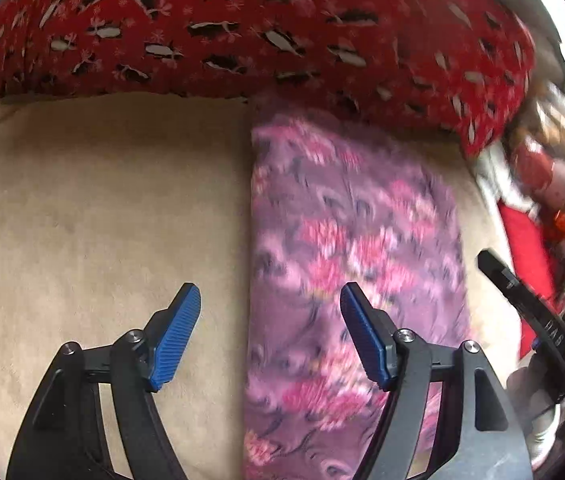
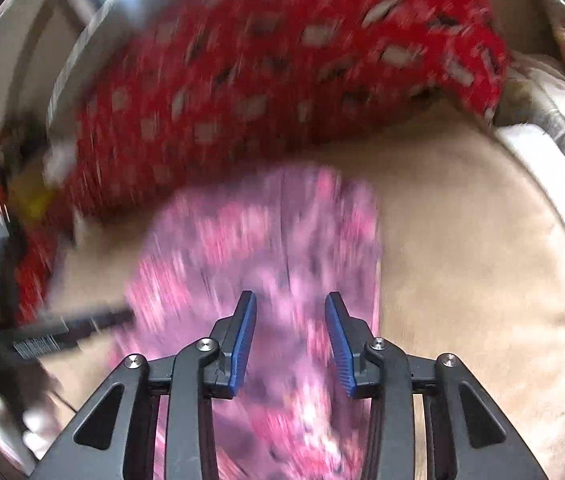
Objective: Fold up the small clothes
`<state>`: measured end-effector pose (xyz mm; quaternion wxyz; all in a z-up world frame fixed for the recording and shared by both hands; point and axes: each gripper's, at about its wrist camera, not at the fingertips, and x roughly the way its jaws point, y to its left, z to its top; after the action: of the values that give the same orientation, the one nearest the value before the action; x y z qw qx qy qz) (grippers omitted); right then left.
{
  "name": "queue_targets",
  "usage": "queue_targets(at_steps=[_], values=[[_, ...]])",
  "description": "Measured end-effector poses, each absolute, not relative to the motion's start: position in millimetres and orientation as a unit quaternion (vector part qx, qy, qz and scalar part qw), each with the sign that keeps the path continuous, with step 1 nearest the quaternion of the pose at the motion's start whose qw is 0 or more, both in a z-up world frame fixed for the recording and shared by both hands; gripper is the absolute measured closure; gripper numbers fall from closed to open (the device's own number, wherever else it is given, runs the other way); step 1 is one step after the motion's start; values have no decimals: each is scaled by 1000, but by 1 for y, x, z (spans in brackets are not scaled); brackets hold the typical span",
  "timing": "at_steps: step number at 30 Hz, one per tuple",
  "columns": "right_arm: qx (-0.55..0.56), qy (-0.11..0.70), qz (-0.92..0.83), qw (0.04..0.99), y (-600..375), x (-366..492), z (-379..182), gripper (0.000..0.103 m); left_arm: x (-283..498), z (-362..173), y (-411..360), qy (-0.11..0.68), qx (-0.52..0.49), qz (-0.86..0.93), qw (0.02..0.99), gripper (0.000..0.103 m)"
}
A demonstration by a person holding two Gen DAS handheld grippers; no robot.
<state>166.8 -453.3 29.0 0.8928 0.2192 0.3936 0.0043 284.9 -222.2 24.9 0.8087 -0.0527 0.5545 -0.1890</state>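
A small purple garment with pink flowers [image 1: 346, 264] lies as a long folded strip on the beige surface [image 1: 102, 208]. My left gripper [image 1: 270, 300] is open and empty above the strip's left edge, its right finger over the cloth. My right gripper [image 2: 291, 308] is open and empty, hovering over the same garment [image 2: 258, 240], which is blurred in the right wrist view. The tip of the right gripper [image 1: 522, 296] shows at the right edge of the left wrist view.
A red cushion with black-and-white print [image 1: 274, 32] runs along the back of the beige surface [image 2: 462, 240] and also shows in the right wrist view [image 2: 282, 60]. A doll with brown hair [image 1: 550, 160] and red cloth [image 1: 526, 248] lie to the right.
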Motion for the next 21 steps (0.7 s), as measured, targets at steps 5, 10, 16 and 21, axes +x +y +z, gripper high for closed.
queue_targets(at_steps=[5,10,16,21], values=[[243,392,-11,887,-468,215,31,66,324,2,-238,585,-67,-167,791,31],[251,464,-24,849,-477,236,-7,66,332,-15,-227,611,-104,-184,763,26],[313,425,1,849,-516,179,15,42,312,-13,-174,621,-207,-243,715,27],[396,426,70,810,-515,153,-14,37,294,-31,-187,652,-252,-276,660,27]])
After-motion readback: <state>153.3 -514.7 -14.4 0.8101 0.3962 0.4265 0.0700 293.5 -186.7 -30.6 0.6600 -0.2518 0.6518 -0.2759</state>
